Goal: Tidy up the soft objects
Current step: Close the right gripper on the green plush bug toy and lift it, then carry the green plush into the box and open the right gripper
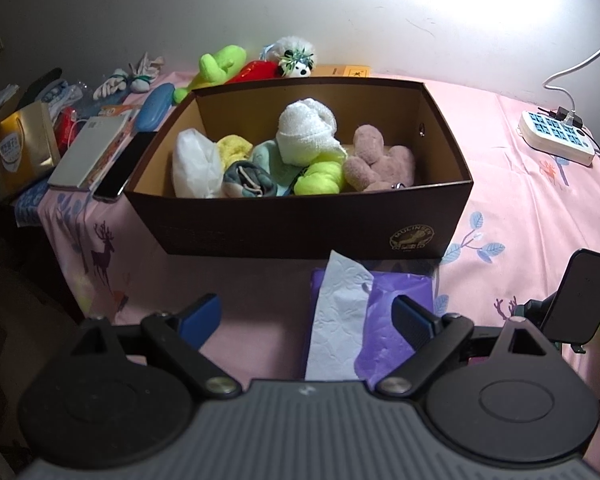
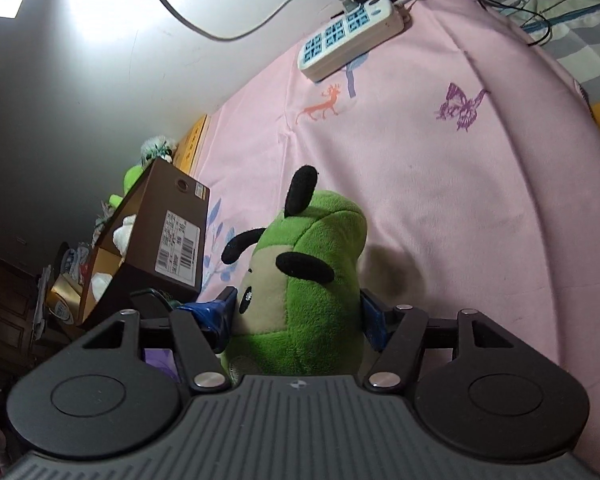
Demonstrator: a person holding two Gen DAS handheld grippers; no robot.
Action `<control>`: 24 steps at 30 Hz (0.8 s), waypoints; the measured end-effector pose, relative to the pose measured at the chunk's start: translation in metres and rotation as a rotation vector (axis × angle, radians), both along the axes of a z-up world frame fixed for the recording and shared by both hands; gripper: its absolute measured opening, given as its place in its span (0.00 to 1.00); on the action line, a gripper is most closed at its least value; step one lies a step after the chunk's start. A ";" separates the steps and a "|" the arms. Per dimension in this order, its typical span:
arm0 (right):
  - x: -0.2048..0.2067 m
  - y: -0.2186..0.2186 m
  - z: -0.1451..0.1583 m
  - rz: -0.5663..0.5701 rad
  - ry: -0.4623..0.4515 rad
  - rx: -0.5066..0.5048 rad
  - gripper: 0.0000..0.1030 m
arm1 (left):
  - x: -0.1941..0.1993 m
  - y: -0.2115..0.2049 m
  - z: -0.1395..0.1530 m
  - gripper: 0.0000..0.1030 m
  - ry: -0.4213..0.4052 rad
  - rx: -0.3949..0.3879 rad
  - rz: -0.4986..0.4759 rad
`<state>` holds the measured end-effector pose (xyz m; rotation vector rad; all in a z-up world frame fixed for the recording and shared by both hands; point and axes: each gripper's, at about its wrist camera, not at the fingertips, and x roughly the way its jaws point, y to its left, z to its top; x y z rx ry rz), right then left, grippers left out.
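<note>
A brown cardboard box point(image 1: 300, 228) stands on the pink sheet and holds several soft things: a white rolled towel point(image 1: 306, 132), a pink plush point(image 1: 376, 164), a lime plush point(image 1: 318, 178), a white bag point(image 1: 194, 166). My left gripper point(image 1: 306, 316) is open and empty, in front of the box above a purple tissue pack point(image 1: 384, 312). My right gripper point(image 2: 296, 316) is shut on a green plush toy point(image 2: 312, 272) with black ears, held above the sheet to the right of the box point(image 2: 172, 240).
Behind the box lie a lime-green plush point(image 1: 220, 66), a red item and a white fluffy toy point(image 1: 296, 58). A power strip point(image 1: 556, 138) with cables lies at the right. Books, a phone point(image 1: 124, 166), a blue case and a gold bag point(image 1: 24, 148) crowd the left.
</note>
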<state>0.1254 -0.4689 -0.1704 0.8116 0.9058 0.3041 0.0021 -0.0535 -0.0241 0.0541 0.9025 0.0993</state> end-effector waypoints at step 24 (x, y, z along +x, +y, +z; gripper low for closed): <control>0.128 0.197 0.157 0.193 -0.345 -0.124 0.49 | 0.003 0.076 -0.002 0.90 -0.022 -0.088 -0.118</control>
